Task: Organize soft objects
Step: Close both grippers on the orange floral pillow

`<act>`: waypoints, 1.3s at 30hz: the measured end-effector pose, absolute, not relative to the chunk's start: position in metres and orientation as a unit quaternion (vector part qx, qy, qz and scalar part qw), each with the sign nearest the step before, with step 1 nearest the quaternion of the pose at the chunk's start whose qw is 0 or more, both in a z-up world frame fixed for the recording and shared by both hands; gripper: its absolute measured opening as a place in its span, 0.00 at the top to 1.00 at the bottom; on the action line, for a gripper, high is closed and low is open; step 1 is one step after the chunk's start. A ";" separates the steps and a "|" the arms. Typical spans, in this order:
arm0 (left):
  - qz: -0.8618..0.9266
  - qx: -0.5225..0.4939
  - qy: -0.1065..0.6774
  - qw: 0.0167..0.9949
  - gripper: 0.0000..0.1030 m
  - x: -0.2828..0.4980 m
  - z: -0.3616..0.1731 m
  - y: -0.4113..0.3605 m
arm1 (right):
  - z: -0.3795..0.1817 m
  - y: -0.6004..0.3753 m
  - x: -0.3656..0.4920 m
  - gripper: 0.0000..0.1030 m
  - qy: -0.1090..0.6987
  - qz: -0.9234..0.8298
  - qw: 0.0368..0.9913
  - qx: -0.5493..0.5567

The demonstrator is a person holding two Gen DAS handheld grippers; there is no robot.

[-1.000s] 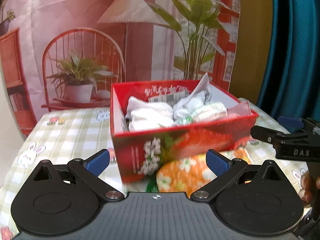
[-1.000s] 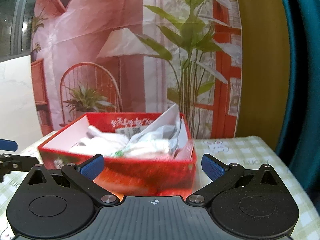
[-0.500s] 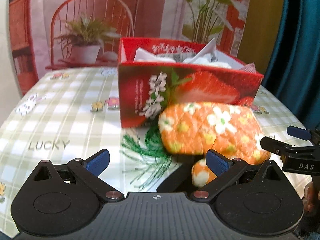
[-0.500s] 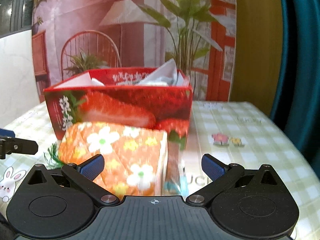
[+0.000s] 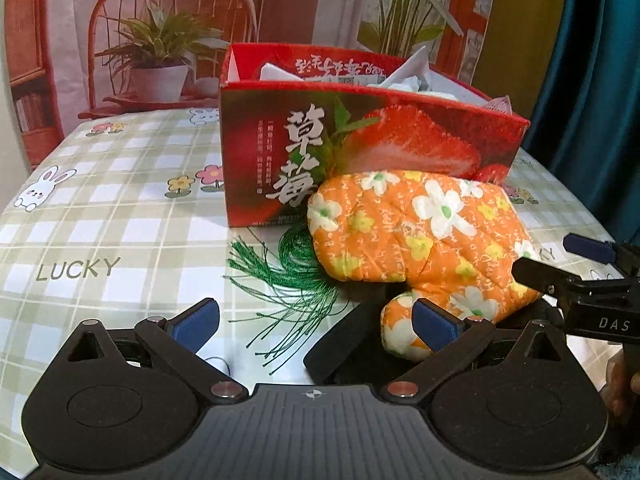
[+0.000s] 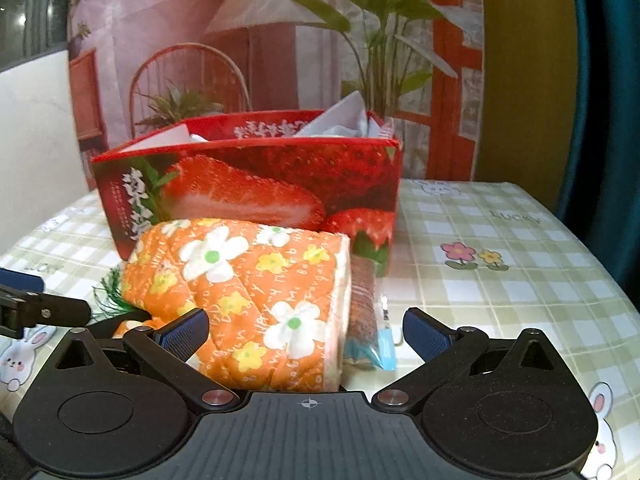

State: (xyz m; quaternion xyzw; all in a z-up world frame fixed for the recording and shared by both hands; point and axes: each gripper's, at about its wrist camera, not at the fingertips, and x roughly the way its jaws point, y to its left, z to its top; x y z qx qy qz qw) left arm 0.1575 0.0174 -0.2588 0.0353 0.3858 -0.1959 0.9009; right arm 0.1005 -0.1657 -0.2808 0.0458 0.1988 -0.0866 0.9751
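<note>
One padded orange floral mitt [image 5: 420, 228] lies by the strawberry box [image 5: 360, 136]; both hand-held grippers spread wide.

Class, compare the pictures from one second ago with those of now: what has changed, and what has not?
Both grippers, left and right, dropped from looking into the red box to table level beside the orange floral mitt. Nothing was gripped; both stayed open. Box, mitt and green tassel kept their places.
</note>
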 end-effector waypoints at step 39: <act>-0.222 0.012 0.354 0.909 0.09 0.188 -0.235 0.014 | -0.289 -0.162 0.106 0.39 0.193 -0.050 0.980 0.027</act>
